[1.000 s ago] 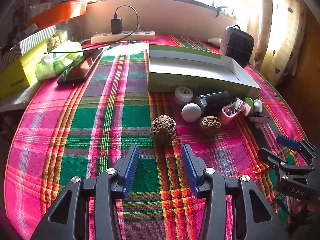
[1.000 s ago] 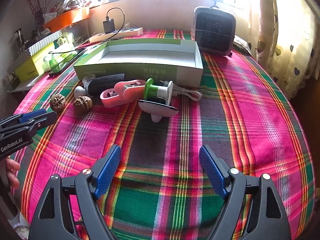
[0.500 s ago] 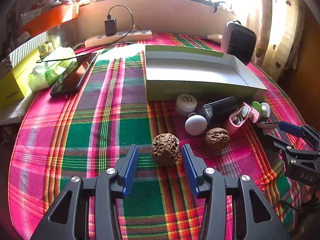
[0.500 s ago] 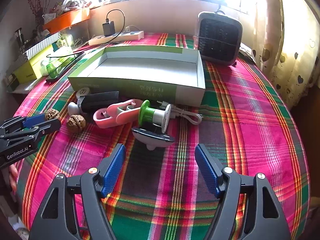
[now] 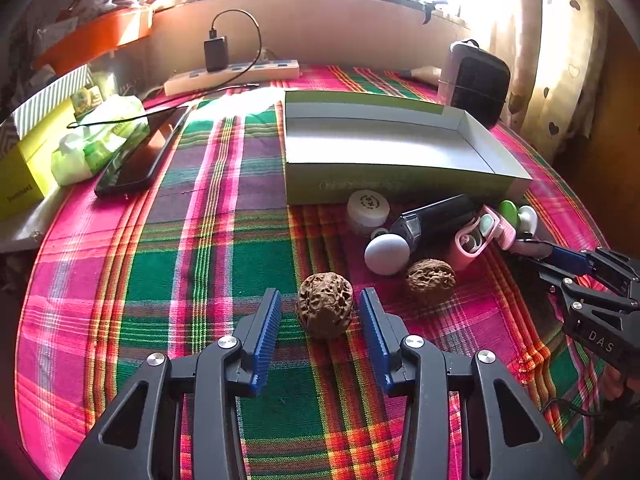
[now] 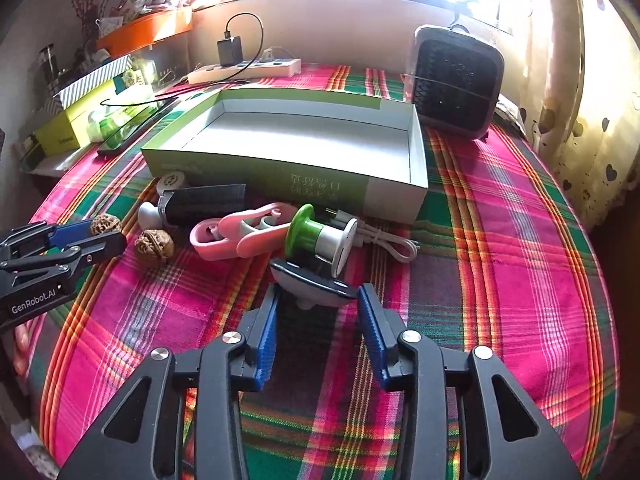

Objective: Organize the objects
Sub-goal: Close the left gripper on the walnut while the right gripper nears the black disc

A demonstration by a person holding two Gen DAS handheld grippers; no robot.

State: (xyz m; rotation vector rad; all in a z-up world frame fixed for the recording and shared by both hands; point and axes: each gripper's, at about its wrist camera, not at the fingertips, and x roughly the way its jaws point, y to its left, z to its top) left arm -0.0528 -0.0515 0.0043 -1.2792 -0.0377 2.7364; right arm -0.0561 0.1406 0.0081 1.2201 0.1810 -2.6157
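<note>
A wrinkled brown walnut point(image 5: 325, 310) lies on the plaid cloth between the fingers of my left gripper point(image 5: 320, 294). Its jaws are closing, with thin gaps left on both sides. A second walnut point(image 5: 430, 280) sits to the right by a white ball point(image 5: 386, 254). In the right wrist view a dark dish on a white stem point(image 6: 312, 284) lies at the tips of my right gripper point(image 6: 319, 292). Those jaws are closing too, and the pads reach the dish's near rim. Behind it stands an empty green-and-white box point(image 6: 260, 168).
In front of the box lie a pink clip point(image 6: 240, 236), a green-and-white spool point(image 6: 320, 236), a black cylinder point(image 6: 204, 202), a white jar point(image 5: 368, 208) and a white cable point(image 6: 392, 240). A phone point(image 5: 140, 156), tissue pack point(image 5: 96, 140), power strip point(image 5: 232, 76) and black fan point(image 6: 456, 84) ring the table.
Both grippers moved forward. The walnut now sits between the left fingers, which narrowed a little. The right jaws narrowed strongly around the dark dish.
</note>
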